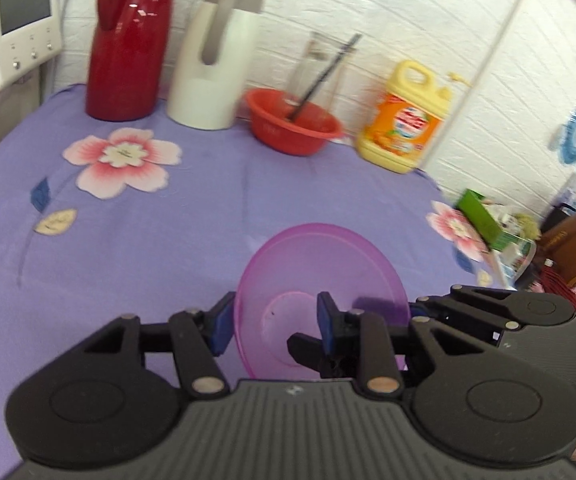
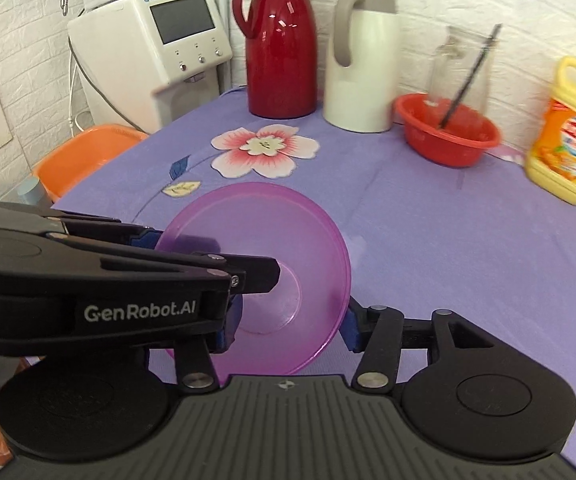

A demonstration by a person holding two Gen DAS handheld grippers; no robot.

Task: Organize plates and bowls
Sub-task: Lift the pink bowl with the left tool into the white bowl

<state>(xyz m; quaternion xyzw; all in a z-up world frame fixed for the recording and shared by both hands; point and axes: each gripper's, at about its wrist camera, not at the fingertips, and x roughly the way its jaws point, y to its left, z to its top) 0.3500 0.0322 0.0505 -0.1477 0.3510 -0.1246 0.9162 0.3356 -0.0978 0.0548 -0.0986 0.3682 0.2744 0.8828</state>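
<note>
A translucent purple bowl (image 1: 319, 280) sits at the near edge of the purple flowered tablecloth; it also shows in the right wrist view (image 2: 264, 240). My left gripper (image 1: 274, 326) is open, one blue pad outside the bowl's left rim and the other inside the bowl. My right gripper (image 2: 288, 322) is open, its pads on either side of the bowl's near part. The left gripper (image 2: 254, 272) crosses the right wrist view from the left, reaching into the bowl. The right gripper's body (image 1: 499, 312) shows at the right of the left wrist view.
At the back stand a red thermos (image 2: 280, 40), a white thermos (image 2: 361, 60), a red basin (image 2: 447, 130) holding a glass jug and a dark stick, and a yellow detergent bottle (image 2: 567, 136). A white appliance (image 2: 160, 48) and an orange stool (image 2: 84, 156) are left of the table.
</note>
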